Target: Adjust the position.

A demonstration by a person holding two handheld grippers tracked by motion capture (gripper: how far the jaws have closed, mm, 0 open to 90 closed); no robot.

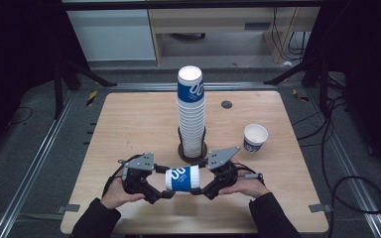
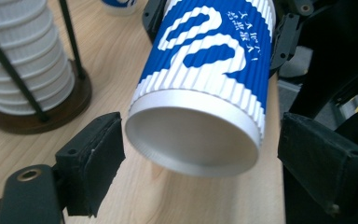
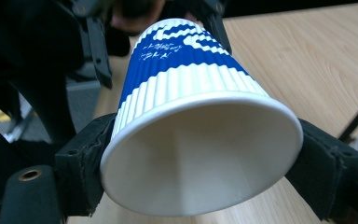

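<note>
Right hand-held gripper (image 1: 202,190): its jaws are closed on the wide mouth end of the paper cup (image 1: 182,178), one pad on each side of the rim, as the right gripper view shows. This grip seems to carry the cup alone now.
Left hand-held gripper (image 1: 164,194): its jaws stand wide apart around the narrow bottom end of the cup; in the left gripper view both pads (image 2: 98,161) are clear of the cup wall, so this one holds nothing. I judge this is a handover from one side to the other.
Table (image 1: 129,124): a light wooden top. The work happens at its near edge, close to the person, where both hands can meet.
Cup stack (image 1: 191,114): a tall column of the same ribbed blue and white cups, mouth up, standing in the middle of the table, just behind the grippers. Probably it is the source or the goal of the held cup; I cannot tell which.
Stack holder (image 1: 192,148): a round dark base with thin black rods that keep the column from falling.
Held paper cup: lying on its side in the air between the two grippers, above the near part of the table, mouth toward the right gripper. The horizontal pose lets each gripper reach one end.
Single cup (image 1: 255,137): upright, mouth up, alone on the right part of the table, well apart from the stack.
</note>
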